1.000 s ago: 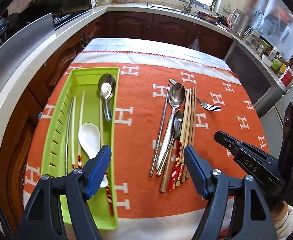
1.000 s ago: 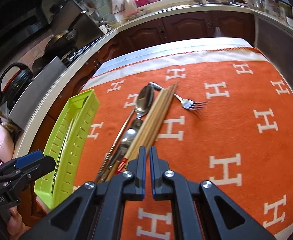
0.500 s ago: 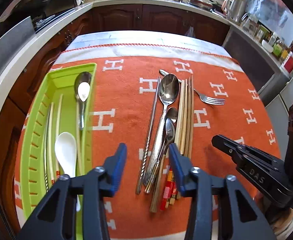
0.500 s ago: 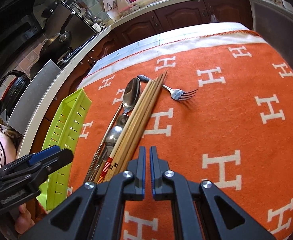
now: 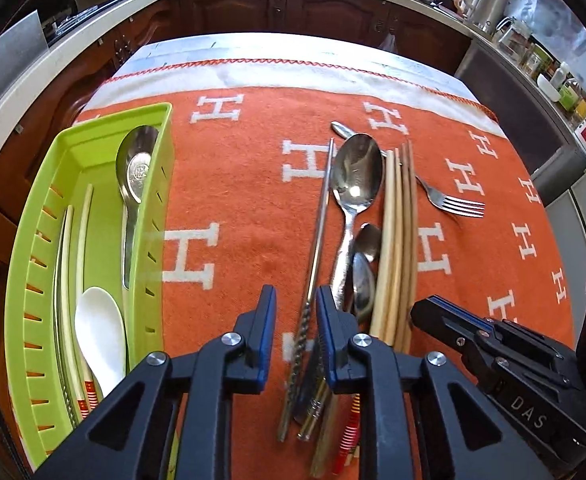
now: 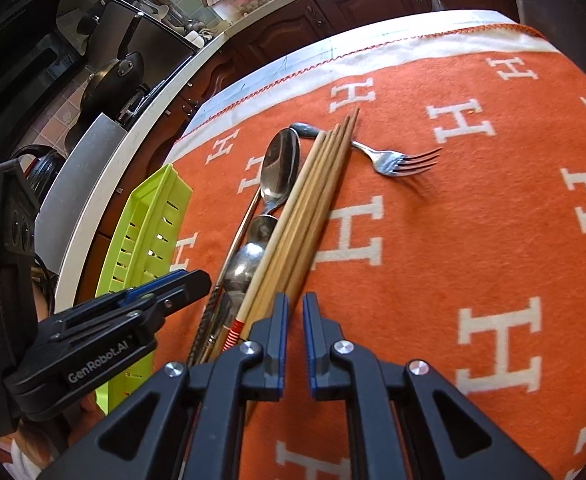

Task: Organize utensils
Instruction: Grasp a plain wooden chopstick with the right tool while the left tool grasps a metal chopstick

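An orange cloth is spread over the table. A green tray with spoons and chopsticks is seen at its left. The loose utensil pile lies mid-cloth. The left gripper jaws are closing around a metal chopstick, not yet pinching it. The right gripper jaws, slightly parted and opening, are seen empty beside the wooden chopsticks.

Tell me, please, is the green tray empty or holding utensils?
Holding utensils: the green tray contains a metal spoon, a white spoon and chopsticks.
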Demonstrator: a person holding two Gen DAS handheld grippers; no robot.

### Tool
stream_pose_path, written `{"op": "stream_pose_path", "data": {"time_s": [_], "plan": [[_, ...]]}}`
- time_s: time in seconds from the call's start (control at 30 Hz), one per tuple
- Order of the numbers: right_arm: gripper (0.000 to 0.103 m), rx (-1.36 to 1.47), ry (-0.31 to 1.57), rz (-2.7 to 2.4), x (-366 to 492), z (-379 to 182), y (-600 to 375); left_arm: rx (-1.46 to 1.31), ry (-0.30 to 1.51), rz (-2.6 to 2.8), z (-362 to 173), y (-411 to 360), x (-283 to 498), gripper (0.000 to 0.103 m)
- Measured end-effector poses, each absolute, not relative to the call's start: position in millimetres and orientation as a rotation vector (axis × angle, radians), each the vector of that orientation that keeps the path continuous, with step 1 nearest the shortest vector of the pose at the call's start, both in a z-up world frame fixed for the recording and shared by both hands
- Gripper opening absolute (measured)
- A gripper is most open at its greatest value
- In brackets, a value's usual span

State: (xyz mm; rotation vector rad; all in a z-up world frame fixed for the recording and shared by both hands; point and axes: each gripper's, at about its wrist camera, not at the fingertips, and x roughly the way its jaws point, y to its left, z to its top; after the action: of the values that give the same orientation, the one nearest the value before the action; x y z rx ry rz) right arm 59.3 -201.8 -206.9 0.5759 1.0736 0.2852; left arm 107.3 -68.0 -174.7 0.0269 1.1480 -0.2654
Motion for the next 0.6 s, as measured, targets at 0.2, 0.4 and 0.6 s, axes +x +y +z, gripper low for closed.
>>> {"op": "stream_pose_path", "data": {"time_s": [0.2, 0.4, 0.6], "plan": [[0.011, 0.494, 1.094, 0.197, 64, -204, -191, 0.008, 1.177, -0.276, -184, -65, 115, 0.018], [0.011, 0.406, 1.105, 0.142, 66, -200, -183, 0.002, 1.189, -0.304, -189, -68, 122, 0.018], [0.014, 0.315, 1.099, 0.083, 73, -198, -173, 0.060, 1.174, -0.296, -190, -79, 123, 0.018]]}}
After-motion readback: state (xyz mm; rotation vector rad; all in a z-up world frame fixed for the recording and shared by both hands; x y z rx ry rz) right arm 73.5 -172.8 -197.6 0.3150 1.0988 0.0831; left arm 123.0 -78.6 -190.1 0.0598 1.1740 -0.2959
